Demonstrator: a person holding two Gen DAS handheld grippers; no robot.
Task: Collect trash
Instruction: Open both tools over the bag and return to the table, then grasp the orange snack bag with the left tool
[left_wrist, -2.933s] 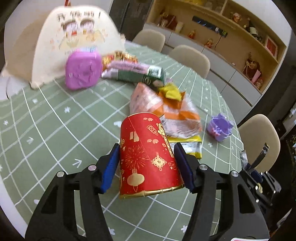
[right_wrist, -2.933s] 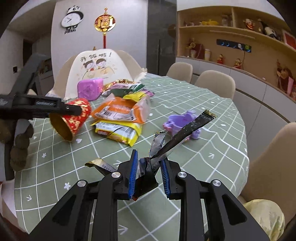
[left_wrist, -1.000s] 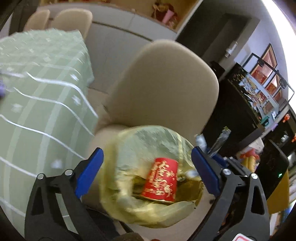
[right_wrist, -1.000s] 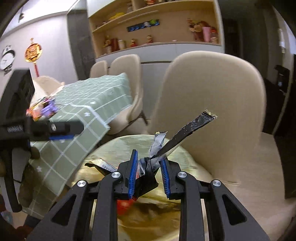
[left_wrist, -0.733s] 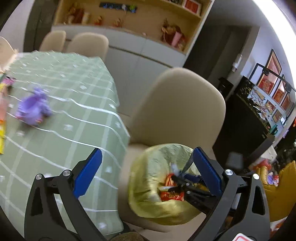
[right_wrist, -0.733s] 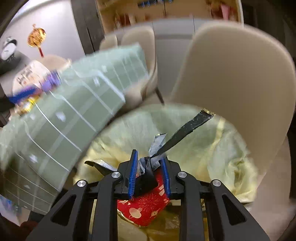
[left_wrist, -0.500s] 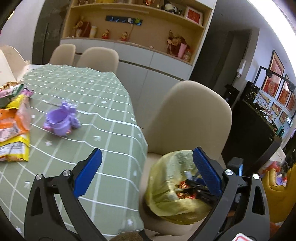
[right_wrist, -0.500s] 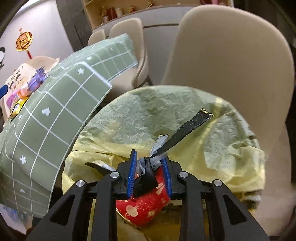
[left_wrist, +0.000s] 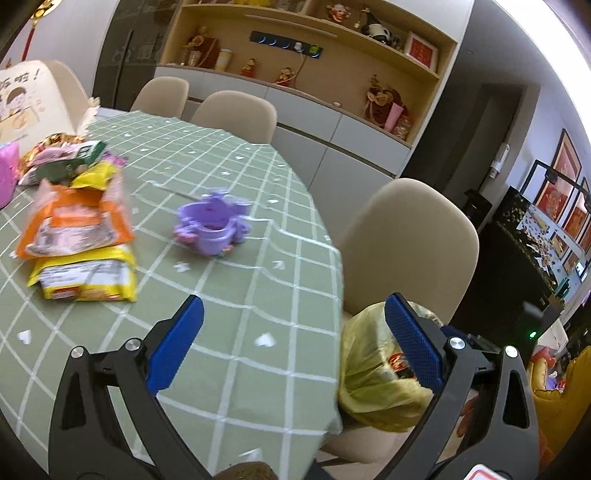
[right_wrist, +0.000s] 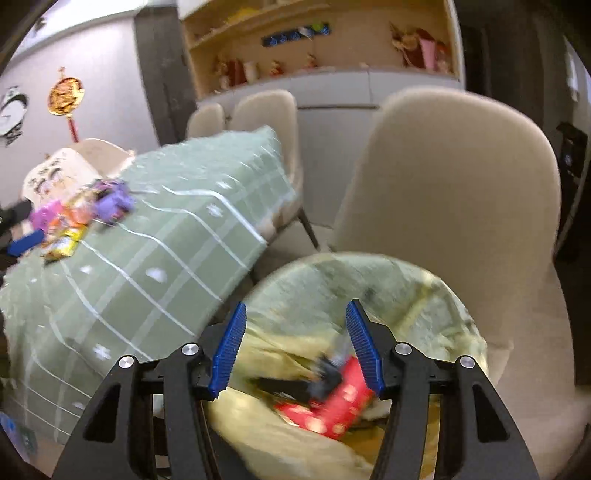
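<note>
A yellow trash bag (right_wrist: 369, 295) sits on a beige chair's seat (right_wrist: 461, 192). Inside it lie the red paper cup (right_wrist: 332, 406) and the dark foil wrapper (right_wrist: 314, 380), both blurred. My right gripper (right_wrist: 295, 350) hovers over the bag's mouth, its jaws opening, with the wrapper fallen below them. My left gripper (left_wrist: 293, 339) stands open and empty above the green checked table (left_wrist: 258, 295). On that table lie a purple flower-shaped cup (left_wrist: 212, 229), an orange snack bag (left_wrist: 74, 225), a yellow snack bag (left_wrist: 85, 277) and more wrappers (left_wrist: 62, 158). The bag (left_wrist: 373, 369) shows at the table's right edge.
More beige chairs (left_wrist: 236, 114) stand at the table's far side. A white cartoon-printed cover (left_wrist: 22, 103) and a pink box (left_wrist: 7, 173) sit at the table's far left. Cabinets and shelves (left_wrist: 295, 103) line the back wall. A dark cabinet (left_wrist: 517, 266) stands right of the chair.
My right gripper has let go of the dark wrapper, which dropped into the bag beside the red cup. My left gripper swung away from the bag back over the table.
</note>
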